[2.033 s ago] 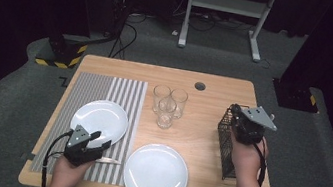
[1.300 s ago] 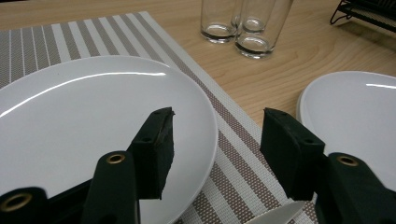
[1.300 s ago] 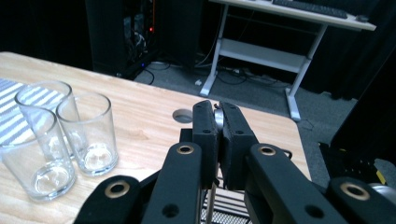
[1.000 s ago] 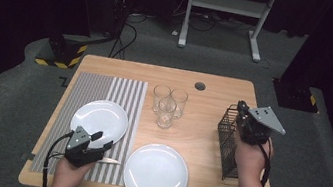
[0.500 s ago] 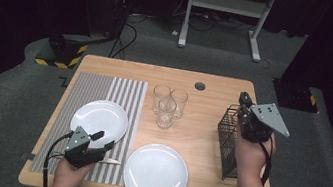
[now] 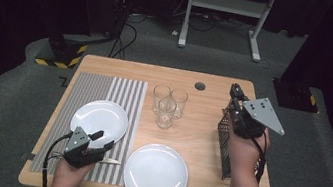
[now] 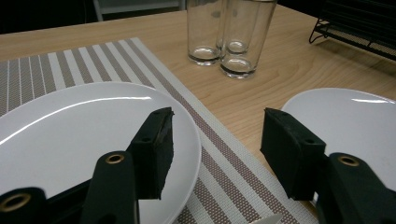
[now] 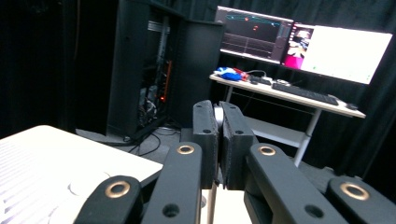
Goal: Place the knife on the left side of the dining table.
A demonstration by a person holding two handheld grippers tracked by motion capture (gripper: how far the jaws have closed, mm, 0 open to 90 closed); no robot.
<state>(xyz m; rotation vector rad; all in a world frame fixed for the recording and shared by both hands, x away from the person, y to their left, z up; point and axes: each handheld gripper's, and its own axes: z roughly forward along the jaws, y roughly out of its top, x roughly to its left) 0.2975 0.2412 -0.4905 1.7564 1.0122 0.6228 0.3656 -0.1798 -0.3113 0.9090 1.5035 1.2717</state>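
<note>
My right gripper (image 6: 234, 90) is raised over the black wire cutlery basket (image 6: 224, 133) at the table's right edge. In the right gripper view its jaws (image 8: 219, 116) are shut on a thin pale piece of cutlery (image 8: 217, 111), which hangs down below them. My left gripper (image 6: 102, 141) rests low at the front left, open with nothing between its fingers (image 7: 156, 140). It points over the rim of the white plate (image 7: 84, 135) on the striped placemat (image 6: 104, 89). A knife (image 6: 112, 161) lies on the mat beside it.
A second white plate (image 6: 155, 174) sits on bare wood at the front middle. Three clear glasses (image 6: 168, 105) stand clustered mid-table. A round cable hole (image 6: 200, 85) is near the far edge. Dark floor, cables and a desk frame lie beyond the table.
My right gripper has risen from the basket top and tipped its nose away from me, staying shut. The left hand has kept still.
</note>
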